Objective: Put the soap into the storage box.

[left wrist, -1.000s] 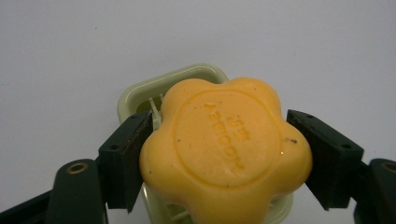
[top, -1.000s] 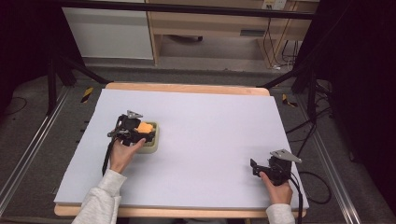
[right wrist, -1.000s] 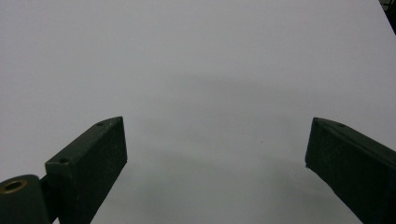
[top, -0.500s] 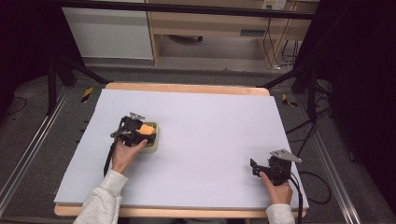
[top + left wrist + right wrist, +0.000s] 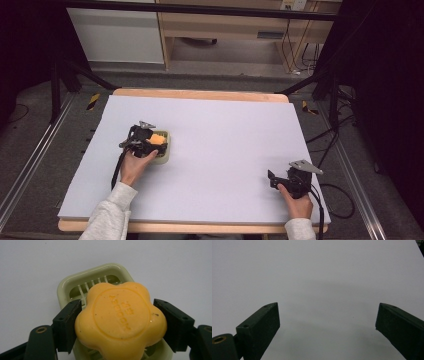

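The left gripper's (image 5: pixel 120 322) fingers (image 5: pixel 67 326) clamp the orange flower-shaped soap bar (image 5: pixel 120 322) by its sides, above the pale green slotted soap dish (image 5: pixel 75 285); the right gripper's (image 5: pixel 327 327) fingers (image 5: pixel 260 327) stand apart.

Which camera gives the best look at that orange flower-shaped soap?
The left gripper view: the soap is close up, with raised lettering, pinched between the left gripper, above the pale green soap dish. The high view shows it as a small orange patch. The right gripper view looks at bare table.
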A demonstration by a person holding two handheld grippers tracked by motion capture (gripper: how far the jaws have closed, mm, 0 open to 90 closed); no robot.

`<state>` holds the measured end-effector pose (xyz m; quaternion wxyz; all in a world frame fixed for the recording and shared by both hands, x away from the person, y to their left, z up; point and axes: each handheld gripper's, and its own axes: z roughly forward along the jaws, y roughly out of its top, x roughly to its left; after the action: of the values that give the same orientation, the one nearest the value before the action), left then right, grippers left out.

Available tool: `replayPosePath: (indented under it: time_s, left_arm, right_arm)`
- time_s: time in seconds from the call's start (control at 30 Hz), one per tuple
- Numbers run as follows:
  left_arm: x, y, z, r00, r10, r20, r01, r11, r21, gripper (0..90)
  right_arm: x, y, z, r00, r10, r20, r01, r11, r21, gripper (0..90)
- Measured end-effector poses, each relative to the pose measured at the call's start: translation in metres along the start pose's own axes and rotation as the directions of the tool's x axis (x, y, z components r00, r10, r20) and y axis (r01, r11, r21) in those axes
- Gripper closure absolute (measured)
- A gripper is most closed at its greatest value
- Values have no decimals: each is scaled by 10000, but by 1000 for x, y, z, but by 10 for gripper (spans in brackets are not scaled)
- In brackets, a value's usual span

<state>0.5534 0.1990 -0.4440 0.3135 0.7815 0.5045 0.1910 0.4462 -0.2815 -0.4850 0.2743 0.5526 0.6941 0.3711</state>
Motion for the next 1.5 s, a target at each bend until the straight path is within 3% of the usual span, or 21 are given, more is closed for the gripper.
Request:
replayPosePath:
  time_s: [0.53, 1.07, 1.27, 1.5]
  left_arm:
    - [1, -2, 3, 10000, 12, -72, -12, 10000, 80, 249]
    - [1, -5, 2, 9998, -176, 43, 177, 9998, -134, 243]
    - [-1, -3, 0, 10000, -71, 60, 73, 9996, -269, 210]
    - [0, -2, -11, 9996, -253, 102, 258, 9980, -569, 195]
  right_arm:
    - [1, 0, 0, 10000, -25, -8, 25, 10000, 10, 58]
    - [1, 0, 0, 10000, 1, -49, -1, 10000, 61, 58]
    - [1, 0, 0, 10000, -29, -55, 29, 10000, 52, 57]
    - [1, 0, 0, 10000, -1, -29, 1, 10000, 23, 57]
